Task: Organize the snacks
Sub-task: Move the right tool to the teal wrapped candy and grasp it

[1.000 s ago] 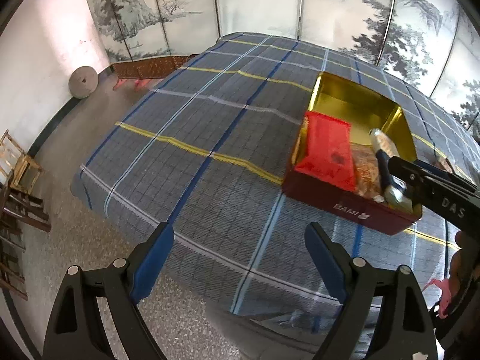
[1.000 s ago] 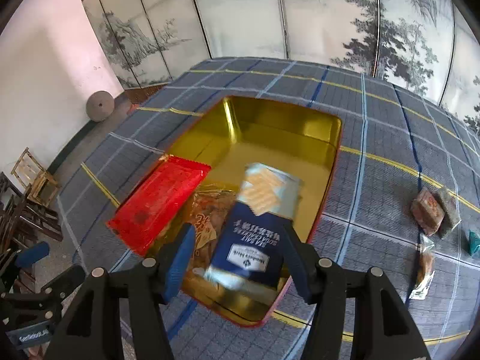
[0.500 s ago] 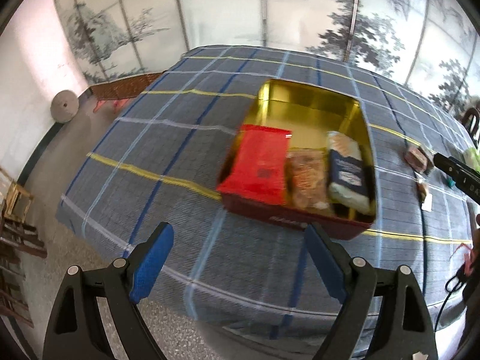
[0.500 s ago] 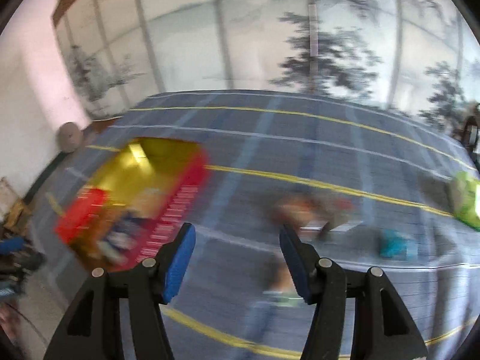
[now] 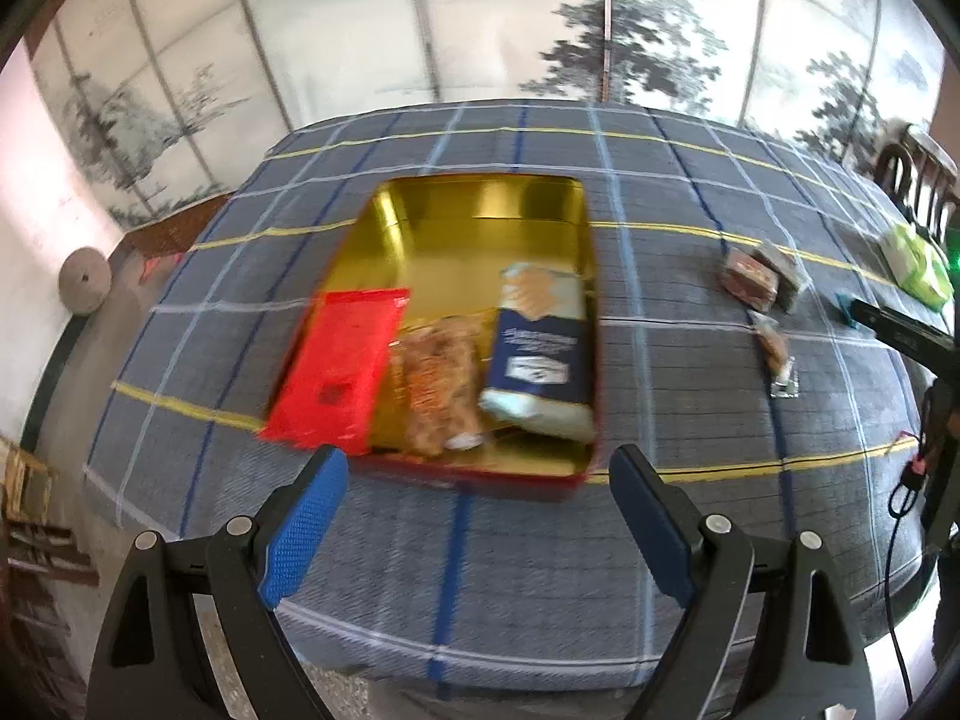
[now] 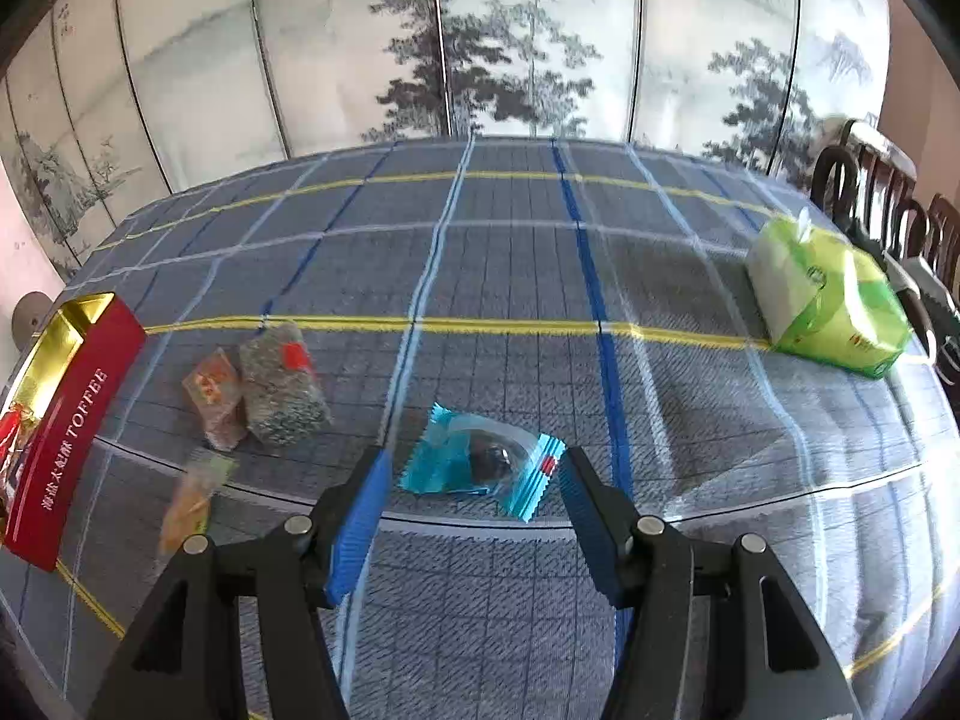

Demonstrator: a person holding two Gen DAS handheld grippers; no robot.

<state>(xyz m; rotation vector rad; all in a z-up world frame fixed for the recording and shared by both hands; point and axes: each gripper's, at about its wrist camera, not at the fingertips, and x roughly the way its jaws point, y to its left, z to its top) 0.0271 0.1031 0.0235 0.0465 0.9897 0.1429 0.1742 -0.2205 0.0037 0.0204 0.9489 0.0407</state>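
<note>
While both tongs stand apart and empty, the teal packet (image 6: 483,468), framed low-centre by the right gripper (image 6: 474,501), could be pinched by its crinkly edge alone and dropped; the left gripper (image 5: 477,513) is idle.

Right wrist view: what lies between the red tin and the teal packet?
Three small snacks: a brown packet, a grey packet touching it, and a blurred orange one nearer the camera, between tin and teal packet.
</note>
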